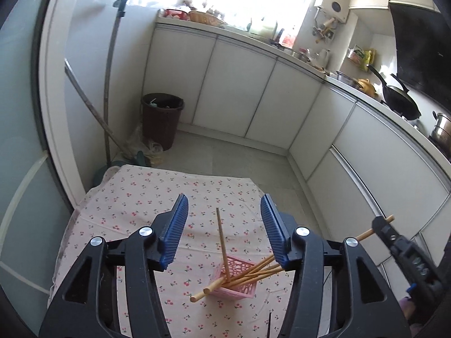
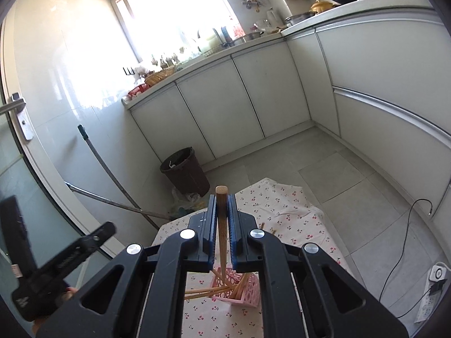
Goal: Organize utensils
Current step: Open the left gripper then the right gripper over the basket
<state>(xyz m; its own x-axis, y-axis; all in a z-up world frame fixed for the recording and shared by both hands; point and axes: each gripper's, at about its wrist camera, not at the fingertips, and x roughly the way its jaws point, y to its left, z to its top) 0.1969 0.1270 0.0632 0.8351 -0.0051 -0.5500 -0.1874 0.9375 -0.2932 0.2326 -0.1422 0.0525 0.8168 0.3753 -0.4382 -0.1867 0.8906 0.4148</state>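
1. The left gripper's (image 1: 224, 211) blue-padded jaws stand spread apart with nothing between them; its fingers (image 1: 176, 231) hang above the cloth.
2. The right gripper's (image 2: 222, 219) jaws are pressed together on a single wooden chopstick (image 2: 222, 214), which runs along the gap between the pads, its blunt end poking out past the fingertips and its thin end reaching down toward the basket.
3. In the left wrist view that same right gripper (image 1: 379, 222) shows at the right edge, the chopstick's (image 1: 366, 233) ends sticking out on both sides of it.
4. Below the left jaws sits a pink perforated basket (image 1: 239, 290) on the table.
5. Several chopsticks (image 1: 253, 270) lie in the basket at slants; one stands nearly upright and two blunt ends overhang its near-left rim.
6. The cherry-print tablecloth (image 1: 135, 197) covers the table under the basket.
7. Farther off are a brown waste bin (image 1: 162, 118) on the tiled floor and white cabinets (image 1: 236, 84) under a cluttered counter.
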